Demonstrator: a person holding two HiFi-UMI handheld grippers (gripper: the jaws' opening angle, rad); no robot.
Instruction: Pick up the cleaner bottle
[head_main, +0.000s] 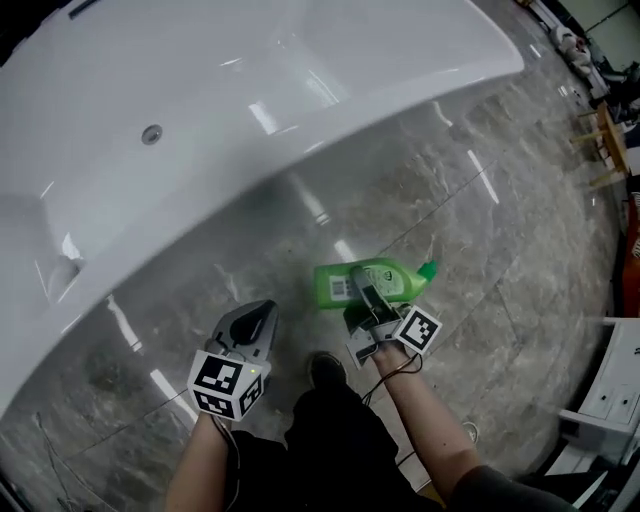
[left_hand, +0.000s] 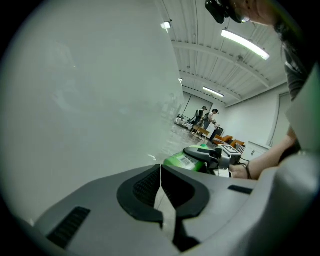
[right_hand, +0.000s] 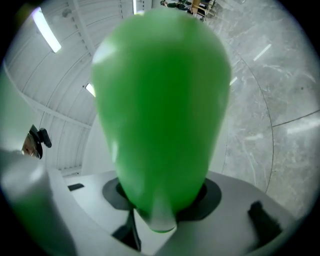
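Two grippers out over a glossy grey marble floor (head_main: 500, 250), just beside the curved outer wall of a white bathtub (head_main: 200, 190). Clamped in the right gripper (head_main: 366, 292): the green cleaner bottle (head_main: 385, 280), lying on its side in the head view, barcode label facing up, green cap (head_main: 427, 270) pointing toward that view's right. Gripped round the body, jaws spread to the bottle's width and pressing on both flanks. Seen from the right gripper view as a blurred green bulk (right_hand: 160, 110) filling most of the picture, seated between the dark pads (right_hand: 211, 194). Left gripper (head_main: 264, 310) closed and empty, tips meeting along a thin seam in its own view (left_hand: 160, 186), aimed along the tub wall (left_hand: 75, 100). Off to its right there, the bottle (left_hand: 186, 160) again, near but not touching. One marker cube (head_main: 228, 385) behind the left jaws, another (head_main: 418, 328) behind the right. Far down the hall, several people (left_hand: 205, 115), too small to describe.
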